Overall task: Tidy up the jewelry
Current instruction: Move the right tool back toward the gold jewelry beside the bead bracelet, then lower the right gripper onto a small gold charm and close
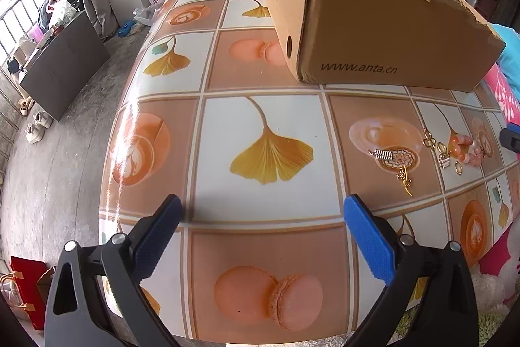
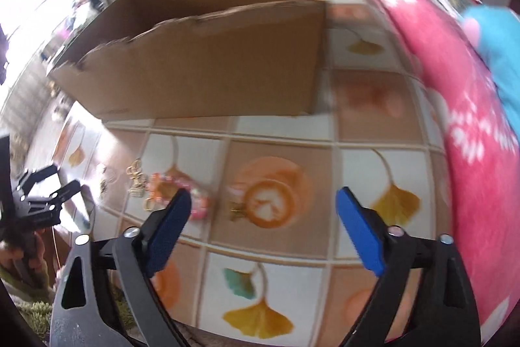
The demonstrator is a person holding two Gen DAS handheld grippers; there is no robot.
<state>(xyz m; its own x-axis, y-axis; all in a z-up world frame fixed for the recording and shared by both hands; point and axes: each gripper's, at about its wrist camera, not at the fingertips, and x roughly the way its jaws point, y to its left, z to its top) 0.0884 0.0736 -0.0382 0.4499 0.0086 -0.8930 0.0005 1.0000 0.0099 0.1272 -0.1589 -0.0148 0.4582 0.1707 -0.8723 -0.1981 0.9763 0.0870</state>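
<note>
Several pieces of jewelry lie on the patterned tablecloth: a gold pendant earring (image 1: 398,163), a gold chain piece (image 1: 438,148) and a pink bead bracelet (image 1: 468,147), all to the right of my left gripper (image 1: 261,208). That gripper hangs open above a ginkgo-leaf tile with nothing between its blue pads. In the blurred right wrist view my right gripper (image 2: 263,200) stands open over a coffee-cup tile, empty. The bead bracelet (image 2: 172,184) and gold pieces (image 2: 136,174) lie just left of its left finger. A cardboard box (image 1: 373,21) stands open behind the jewelry.
The cardboard box (image 2: 208,70) has a torn upper edge. A pink and blue cloth (image 2: 455,106) lies along the table's right side. The left gripper's body (image 2: 35,200) shows at the left edge of the right wrist view. Beyond the table's left edge are floor, shoes and a dark cabinet (image 1: 61,67).
</note>
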